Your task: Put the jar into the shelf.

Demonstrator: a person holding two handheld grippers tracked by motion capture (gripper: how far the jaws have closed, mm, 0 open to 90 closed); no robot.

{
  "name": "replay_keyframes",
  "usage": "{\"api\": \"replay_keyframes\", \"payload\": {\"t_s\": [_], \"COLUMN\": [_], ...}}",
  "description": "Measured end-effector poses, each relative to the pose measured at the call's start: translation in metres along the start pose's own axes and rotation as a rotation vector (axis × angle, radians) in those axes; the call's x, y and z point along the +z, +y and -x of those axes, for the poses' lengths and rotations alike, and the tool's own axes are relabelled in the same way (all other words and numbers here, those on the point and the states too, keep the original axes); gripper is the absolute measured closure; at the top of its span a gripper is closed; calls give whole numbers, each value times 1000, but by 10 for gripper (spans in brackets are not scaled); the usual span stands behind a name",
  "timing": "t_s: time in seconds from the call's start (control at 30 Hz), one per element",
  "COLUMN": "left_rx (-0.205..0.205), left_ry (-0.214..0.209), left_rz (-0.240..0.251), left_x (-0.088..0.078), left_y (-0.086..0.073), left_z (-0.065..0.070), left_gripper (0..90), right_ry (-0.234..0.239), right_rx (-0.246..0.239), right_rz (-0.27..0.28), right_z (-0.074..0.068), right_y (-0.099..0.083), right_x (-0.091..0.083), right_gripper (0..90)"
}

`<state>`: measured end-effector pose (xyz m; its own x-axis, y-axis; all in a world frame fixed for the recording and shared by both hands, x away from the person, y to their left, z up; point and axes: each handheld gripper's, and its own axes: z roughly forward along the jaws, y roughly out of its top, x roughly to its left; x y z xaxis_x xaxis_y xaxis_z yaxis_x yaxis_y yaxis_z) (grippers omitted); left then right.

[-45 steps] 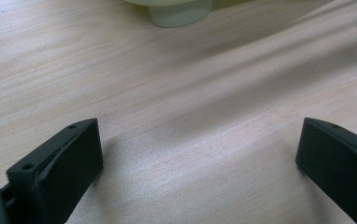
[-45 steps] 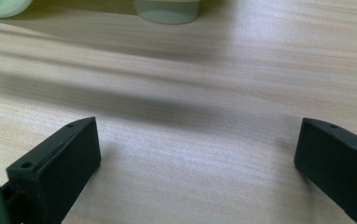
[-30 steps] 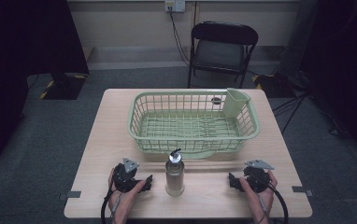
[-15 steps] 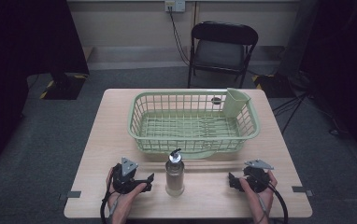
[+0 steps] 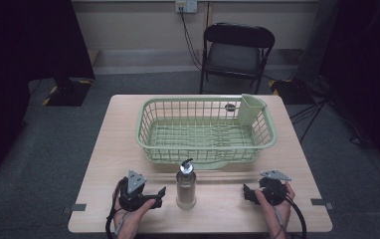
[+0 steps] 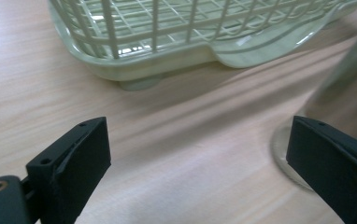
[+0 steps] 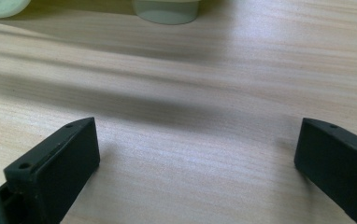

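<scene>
A glass dispenser bottle [image 5: 186,186] with a dark spout stands upright near the table's front edge; its blurred side fills the right of the left gripper view [image 6: 349,93]. My left gripper [image 5: 159,195] hovers just left of it, pointing toward it. It is open [image 6: 195,140]: its jaws have just been closing a little, with bare tabletop between them and the bottle's base by the right jaw. My right gripper [image 5: 248,194] rests to the bottle's right, open [image 7: 197,140] over bare wood.
A pale green dish basket [image 5: 145,134] sits across the middle of the wooden table [image 5: 123,144], with a cutlery cup [image 5: 251,109] at its back right corner; its near wall [image 6: 134,56] lies ahead of the left gripper. A folding chair [image 5: 237,47] stands beyond the table.
My left gripper has lifted slightly beside the bottle. The right gripper and the bottle have not moved.
</scene>
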<state>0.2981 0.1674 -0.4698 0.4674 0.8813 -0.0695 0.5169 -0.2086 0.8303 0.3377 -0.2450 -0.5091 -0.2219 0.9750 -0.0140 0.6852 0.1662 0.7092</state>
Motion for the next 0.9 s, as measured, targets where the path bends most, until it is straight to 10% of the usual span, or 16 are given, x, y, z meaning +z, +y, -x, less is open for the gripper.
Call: {"api": "replay_keyframes", "payload": {"t_s": [0.9], "left_rx": [44], "left_ry": [-104], "left_rz": [105], "left_x": [-47], "left_y": [24], "left_z": [27], "left_gripper": [41], "right_ry": [-1], "right_rx": [1], "right_rz": [0], "right_z": [0], "right_y": [0], "right_x": [0], "right_gripper": [0]}}
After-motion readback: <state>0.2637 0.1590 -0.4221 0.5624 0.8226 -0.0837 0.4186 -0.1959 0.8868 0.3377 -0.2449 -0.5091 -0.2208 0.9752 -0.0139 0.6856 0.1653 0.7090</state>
